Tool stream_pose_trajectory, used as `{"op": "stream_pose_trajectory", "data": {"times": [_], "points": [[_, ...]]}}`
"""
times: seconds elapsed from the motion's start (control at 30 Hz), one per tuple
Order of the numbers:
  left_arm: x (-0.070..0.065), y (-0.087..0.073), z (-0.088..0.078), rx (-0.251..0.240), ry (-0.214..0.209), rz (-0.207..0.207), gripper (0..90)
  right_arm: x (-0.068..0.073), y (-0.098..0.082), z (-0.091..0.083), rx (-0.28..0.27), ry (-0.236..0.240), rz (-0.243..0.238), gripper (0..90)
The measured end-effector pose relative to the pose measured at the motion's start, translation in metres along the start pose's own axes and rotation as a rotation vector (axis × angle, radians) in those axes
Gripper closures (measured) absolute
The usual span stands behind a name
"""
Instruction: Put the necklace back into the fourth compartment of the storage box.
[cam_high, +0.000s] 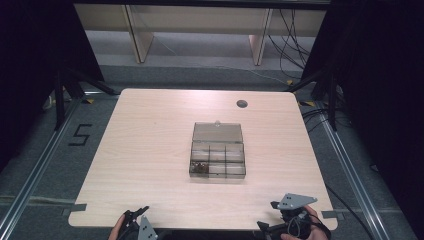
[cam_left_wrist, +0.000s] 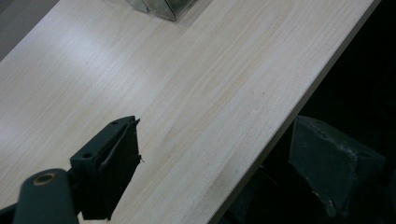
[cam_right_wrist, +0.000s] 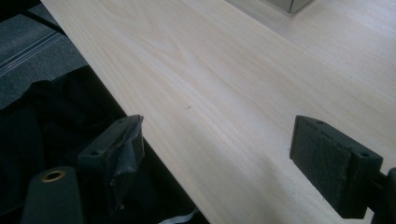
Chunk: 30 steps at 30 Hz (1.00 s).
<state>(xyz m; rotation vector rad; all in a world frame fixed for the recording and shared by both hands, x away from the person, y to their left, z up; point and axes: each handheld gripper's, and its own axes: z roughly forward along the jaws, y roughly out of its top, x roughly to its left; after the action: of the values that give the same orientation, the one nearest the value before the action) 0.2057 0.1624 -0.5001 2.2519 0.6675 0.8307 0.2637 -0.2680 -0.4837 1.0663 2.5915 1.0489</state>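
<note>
black tongs (cam_right_wrist: 217, 161), padded jaws, grey three-cornered plate (cam_high: 296, 200), brass rivet.

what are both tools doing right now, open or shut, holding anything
Left tool: open, holding nothing, at the table near edge.
Right tool: open, holding nothing, at the near edge too.

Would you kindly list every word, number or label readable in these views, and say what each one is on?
"5": marked in black on the grey floor left of the table in the high view.
No lettering is legible on the clear compartment box.
No text is visible in either gripper view.
</note>
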Motion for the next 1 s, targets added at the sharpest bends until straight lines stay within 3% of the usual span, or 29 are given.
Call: {"op": "stream_pose_trajectory", "data": {"times": [0.37,0.43,0.93,1.0], "points": [[0.0004,0.0003,-0.0007,0.004,-0.001,0.005,15.4,0.0027,-0.0069,-0.0007,-0.012,-0.007,-0.017,18.1],[0.0019,0.0007,-0.0017,0.021,-0.001,0.026,15.4,0.0039,-0.0077,-0.0014,-0.007,-0.009,-0.003,18.1],[0.0013,0.0005,-0.0009,0.014,0.002,0.023,15.4,0.0040,-0.0095,-0.0020,-0.012,-0.012,-0.011,17.8],[0.0019,0.0014,-0.0012,0.041,0.002,0.033,15.4,0.0037,-0.0096,-0.0030,-0.003,-0.007,-0.009,17.9]]}}
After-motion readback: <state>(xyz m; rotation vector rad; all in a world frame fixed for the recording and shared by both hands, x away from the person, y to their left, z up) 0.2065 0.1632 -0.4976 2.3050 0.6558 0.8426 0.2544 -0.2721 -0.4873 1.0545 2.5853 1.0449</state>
